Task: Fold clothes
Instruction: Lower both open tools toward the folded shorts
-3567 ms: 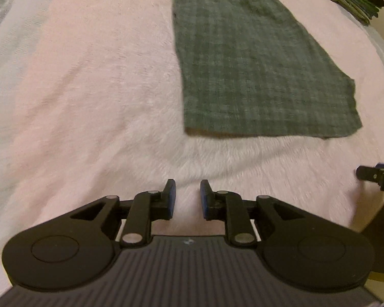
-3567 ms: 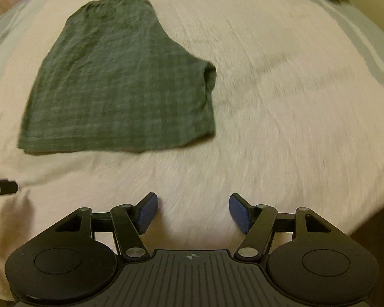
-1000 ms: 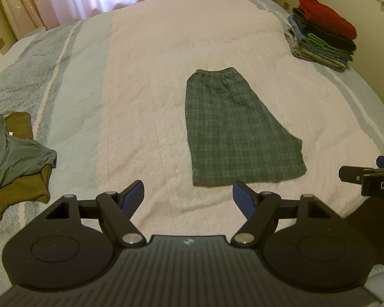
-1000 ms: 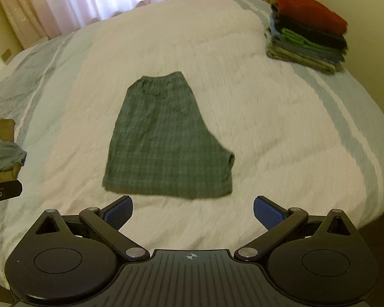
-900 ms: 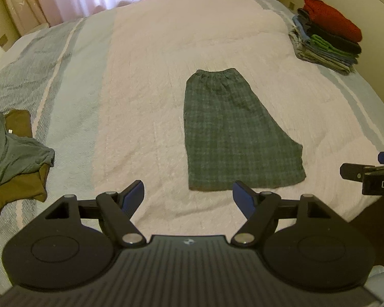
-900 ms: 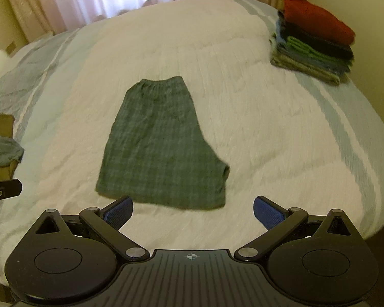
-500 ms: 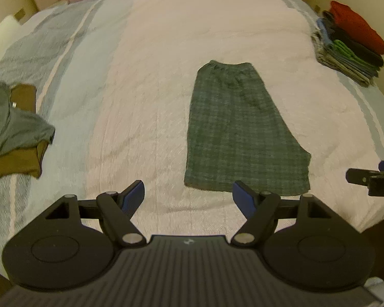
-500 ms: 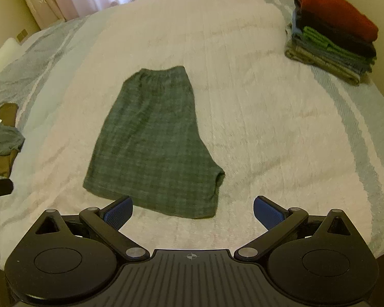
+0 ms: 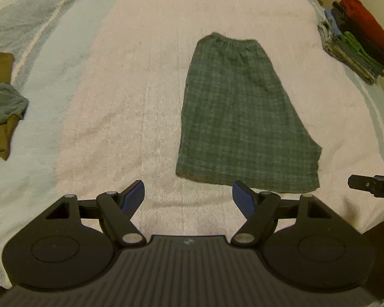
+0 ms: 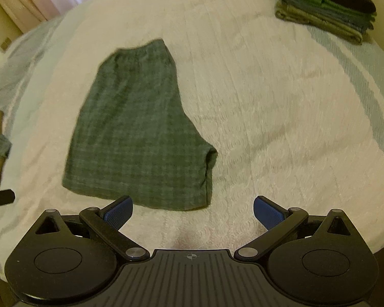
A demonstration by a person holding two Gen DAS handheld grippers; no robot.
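Observation:
A pair of green plaid shorts (image 9: 243,117) lies flat on the pale pink bedspread (image 9: 140,102), folded in half lengthwise, waistband far and hem near. My left gripper (image 9: 188,197) hangs open above the bedspread just short of the hem's left corner, nothing between its blue pads. In the right wrist view the same shorts (image 10: 138,133) lie left of centre. My right gripper (image 10: 193,211) is open and empty over the hem's right corner. The right gripper's finger (image 9: 371,185) pokes in at the left view's right edge.
A stack of folded clothes (image 9: 358,41) with a red piece on top sits at the bed's far right, seen too as the stack (image 10: 327,5). A heap of unfolded grey and brown garments (image 9: 0,107) lies on the striped blanket at the left. The bed's near edge drops off at lower right.
Both grippers have come down and closer to the shorts' hem, so the shorts fill more of each view. The jaws stayed wide open. The shorts have not moved.

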